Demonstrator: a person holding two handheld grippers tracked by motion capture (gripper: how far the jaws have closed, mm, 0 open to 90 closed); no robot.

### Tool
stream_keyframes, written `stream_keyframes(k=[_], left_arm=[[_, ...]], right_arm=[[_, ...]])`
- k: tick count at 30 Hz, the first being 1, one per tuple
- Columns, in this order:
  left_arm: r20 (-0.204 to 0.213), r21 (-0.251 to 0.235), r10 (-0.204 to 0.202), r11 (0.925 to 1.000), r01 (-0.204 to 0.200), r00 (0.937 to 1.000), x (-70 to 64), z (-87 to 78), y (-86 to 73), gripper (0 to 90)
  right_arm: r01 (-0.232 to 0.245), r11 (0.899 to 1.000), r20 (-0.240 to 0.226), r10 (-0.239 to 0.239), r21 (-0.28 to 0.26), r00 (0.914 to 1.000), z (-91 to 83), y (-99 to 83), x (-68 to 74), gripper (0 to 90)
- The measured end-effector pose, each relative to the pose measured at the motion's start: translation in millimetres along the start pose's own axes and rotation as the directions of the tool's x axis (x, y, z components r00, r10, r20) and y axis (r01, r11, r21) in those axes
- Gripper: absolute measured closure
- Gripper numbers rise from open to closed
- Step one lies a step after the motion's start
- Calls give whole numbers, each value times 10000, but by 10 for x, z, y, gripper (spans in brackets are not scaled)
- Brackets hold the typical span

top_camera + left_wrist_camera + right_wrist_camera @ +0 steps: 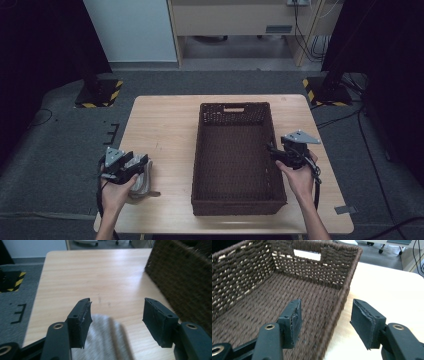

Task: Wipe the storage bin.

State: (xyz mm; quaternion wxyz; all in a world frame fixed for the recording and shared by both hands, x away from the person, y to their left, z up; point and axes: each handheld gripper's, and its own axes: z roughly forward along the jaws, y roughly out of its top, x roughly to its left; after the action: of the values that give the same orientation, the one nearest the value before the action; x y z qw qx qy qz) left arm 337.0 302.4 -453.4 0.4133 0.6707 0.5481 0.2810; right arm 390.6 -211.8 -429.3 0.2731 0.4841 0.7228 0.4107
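High view: left gripper (141, 161) at table's (165, 125) front-left corner, above grey folded cloth (141, 184) lying on wood; jaws wide apart, cloth below and between them, not pinched; right gripper (270, 148) at right wall of brown wicker basket (235, 196); jaws wide apart astride rim, not closed on it.

Basket (235, 155) — dark brown weave, pale flecks showing through the gaps in its walls. Table (165, 125): light wood grain, tan streaks. Cloth (105, 340) under the left gripper (116, 317) — pale grey with a darker grey-brown stripe. Both grippers' jaws matte black; right gripper (325, 320) likewise. Floor grey carpet; yellow-black hazard stripes on the stand bases (97, 95).
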Motion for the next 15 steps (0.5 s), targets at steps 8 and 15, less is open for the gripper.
stream_keyframes(k=[8,15], left_arm=[[-557,902,-242,9955,292,9982,255,8,-260,329],[-609,1668,-429,9846,526,9972,369,151,-450,312]], right_arm=[[99,9982,-141,-91,585,9999,-52,-166,-10,449],[86,9963,-135,-75,861,9999,18,-234,-21,477]])
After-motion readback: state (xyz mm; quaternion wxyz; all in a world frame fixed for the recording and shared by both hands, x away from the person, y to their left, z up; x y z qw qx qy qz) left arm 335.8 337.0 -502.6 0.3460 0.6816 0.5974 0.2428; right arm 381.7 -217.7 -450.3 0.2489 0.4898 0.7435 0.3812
